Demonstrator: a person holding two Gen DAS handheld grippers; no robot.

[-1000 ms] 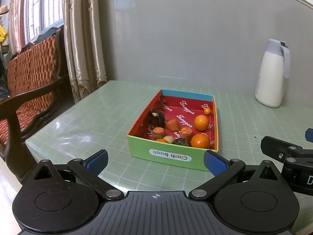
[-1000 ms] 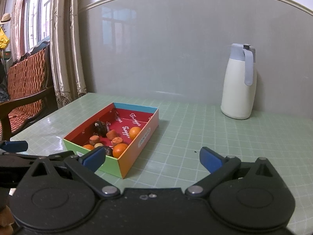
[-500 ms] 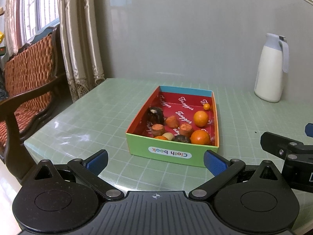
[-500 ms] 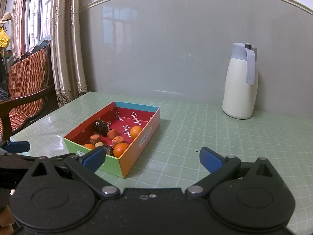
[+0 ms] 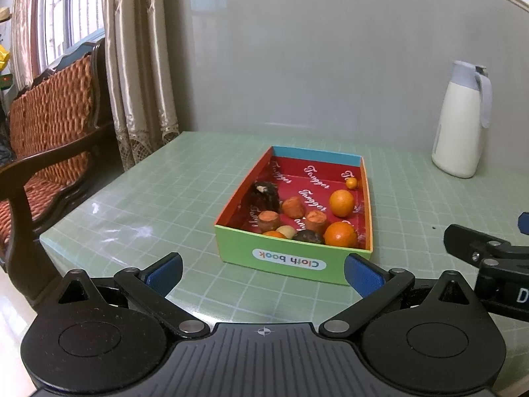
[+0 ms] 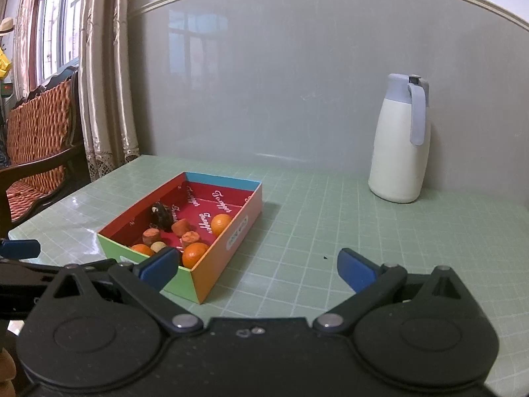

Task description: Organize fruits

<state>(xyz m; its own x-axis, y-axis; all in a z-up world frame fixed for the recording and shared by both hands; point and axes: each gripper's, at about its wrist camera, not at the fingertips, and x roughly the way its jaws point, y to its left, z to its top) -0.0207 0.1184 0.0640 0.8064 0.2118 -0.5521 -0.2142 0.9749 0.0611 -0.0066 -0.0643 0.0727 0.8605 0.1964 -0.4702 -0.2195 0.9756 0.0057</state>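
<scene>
A shallow cardboard box (image 5: pixel 291 263) with a green front wall and red inside sits on the green tiled table (image 5: pixel 158 205). It holds two oranges (image 5: pixel 341 202), a tiny kumquat (image 5: pixel 351 183), several orange-brown cut pieces (image 5: pixel 292 206) and dark fruits (image 5: pixel 266 195). My left gripper (image 5: pixel 263 273) hangs open just in front of the box's near wall, nothing between its fingers. In the right wrist view the box (image 6: pixel 228 241) lies ahead to the left; my right gripper (image 6: pixel 256 268) is open and empty, its left fingertip overlapping the box's near corner.
A white jug with a grey-blue lid and handle (image 6: pixel 400 142) stands at the back right by the wall. A wooden armchair with orange cushions (image 5: pixel 43 139) and curtains (image 5: pixel 139 66) are left of the table. The table's left edge (image 5: pixel 66 225) is near.
The left wrist view has risen and pulled back slightly, so the box sits lower and a bit farther right. The right wrist view barely shifted. Both grippers stayed open.
</scene>
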